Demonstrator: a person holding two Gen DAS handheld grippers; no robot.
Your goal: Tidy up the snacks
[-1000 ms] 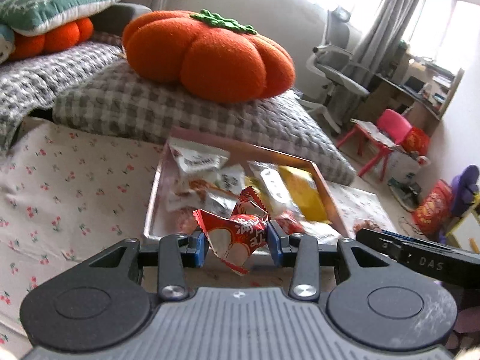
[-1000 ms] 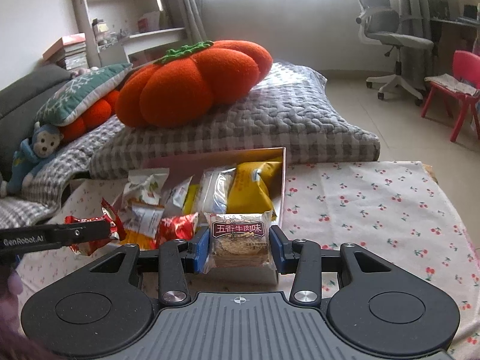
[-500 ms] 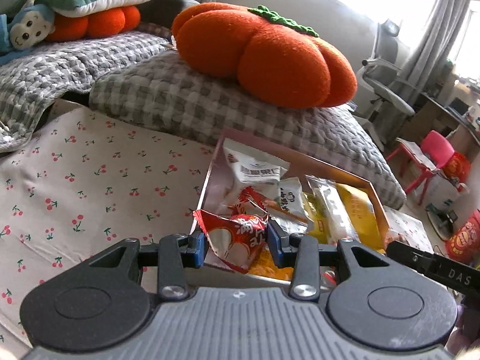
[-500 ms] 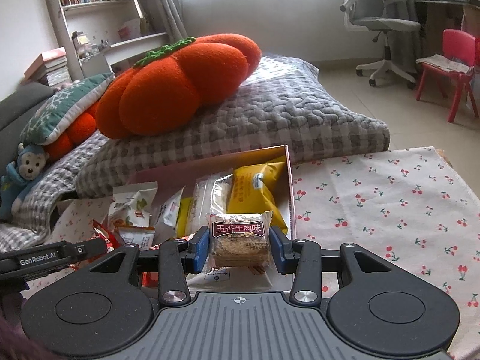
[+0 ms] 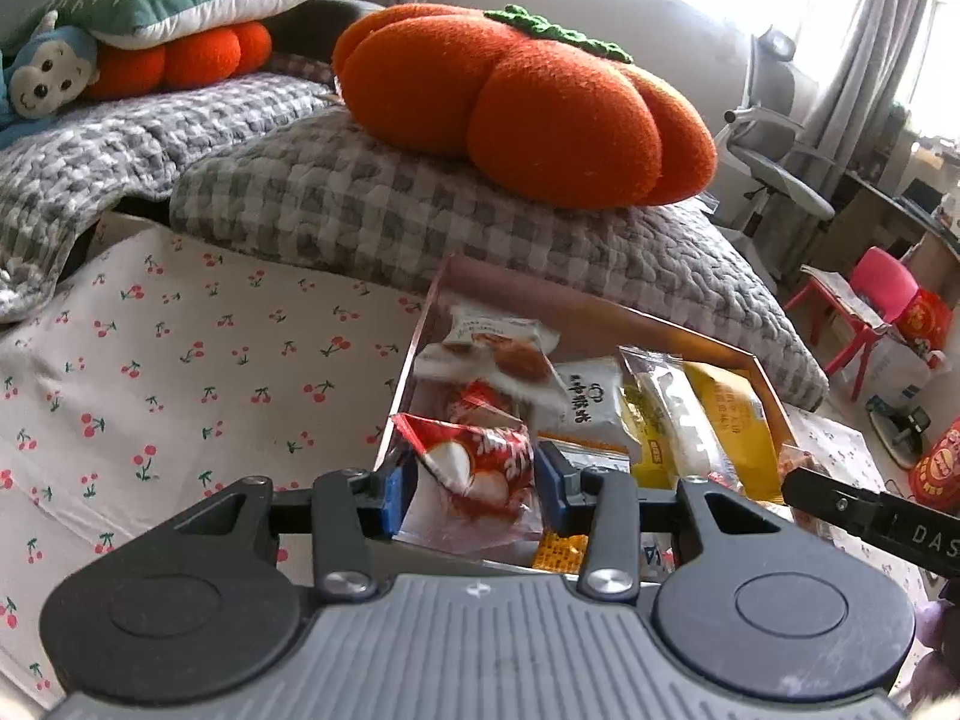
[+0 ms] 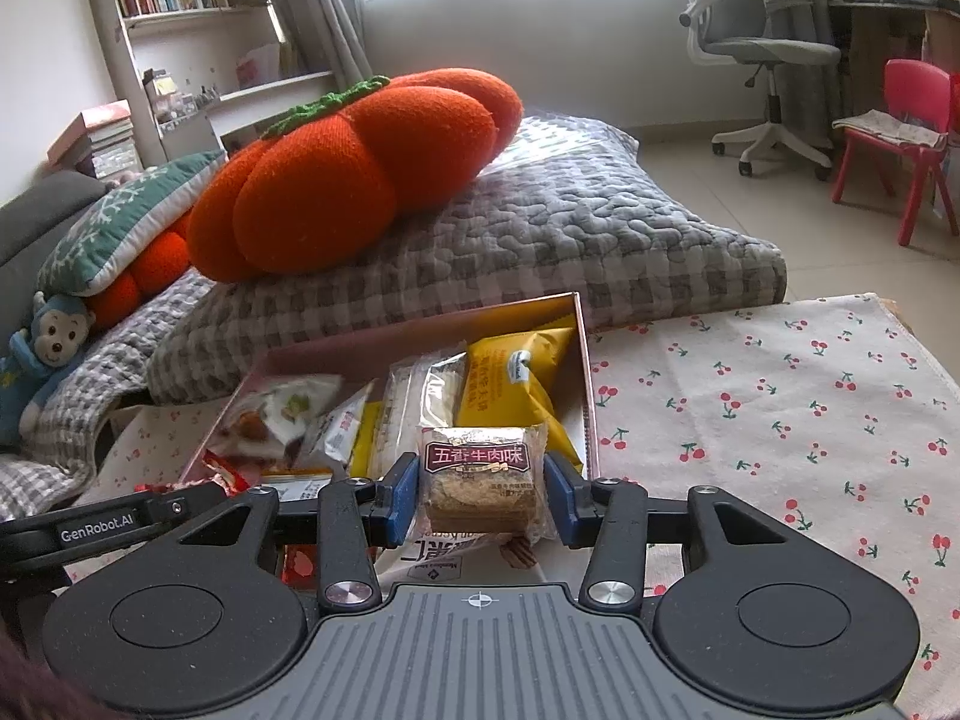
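My left gripper (image 5: 474, 492) is shut on a red and white snack packet (image 5: 474, 468), held at the near left corner of the pink snack box (image 5: 600, 312). My right gripper (image 6: 480, 489) is shut on a clear packet of brown biscuit with a dark red label (image 6: 480, 477), held over the box's near right part (image 6: 585, 372). The box holds several packets, among them a yellow one (image 6: 510, 378) and white ones (image 5: 498, 348). The left gripper's arm shows in the right wrist view (image 6: 114, 525).
The box lies on a cherry-print cloth (image 6: 780, 414), (image 5: 180, 372). Behind it is a grey checked cushion (image 6: 570, 240) with an orange pumpkin pillow (image 5: 528, 108). A monkey toy (image 6: 42, 360) sits far left. An office chair (image 6: 762, 54) and red chair (image 6: 900, 120) stand beyond.
Both grippers keep their packets. The left gripper has shifted left toward the box's near left corner. The right gripper has moved in over the box's near right part.
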